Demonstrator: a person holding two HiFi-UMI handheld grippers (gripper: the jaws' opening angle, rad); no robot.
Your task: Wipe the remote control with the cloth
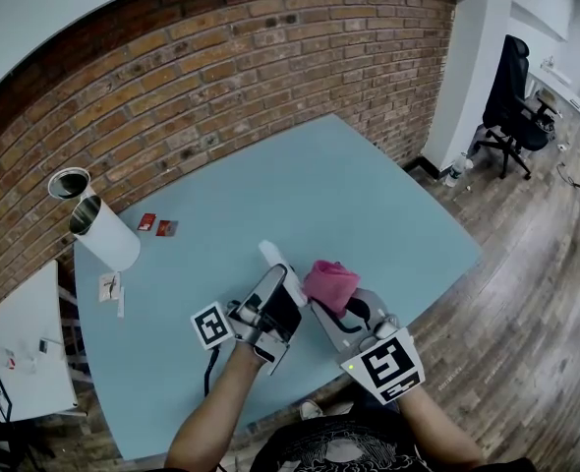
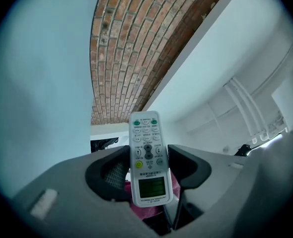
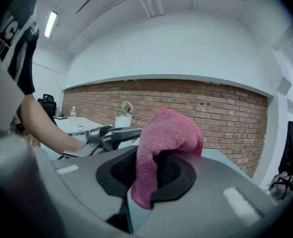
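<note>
Left gripper (image 1: pixel 282 293): jaws closed on the remote control (image 2: pixel 147 157), black pads pressing its two long edges. The remote is a slim white plastic slab with rounded corners. It carries rows of small round and oval buttons, one of them yellow-green, and a rectangular greenish display at the end nearest the camera. It is held clear of the table (image 1: pixel 369 214), its button end projecting beyond the jaws.

Right gripper (image 1: pixel 331 305): jaws closed on the cloth (image 3: pixel 169 133). The cloth is pink, of soft looped pile like towelling, bunched into a rounded hump above the pads, with a narrow tail hanging down between them. The pad faces are black with a fine mesh-like grain; the jaw bodies are smooth grey plastic.

Position: both grippers are over the near edge of the table. The cloth is just beside the remote, on its right in the head view. In the left gripper view pink fabric shows behind the remote's display end; contact cannot be confirmed.

Surroundings: the table top is flat, matte, pale blue. A red brick wall (image 1: pixel 221 67) runs behind it, and a white cylinder (image 1: pixel 105 234) stands near the table's far left corner.
</note>
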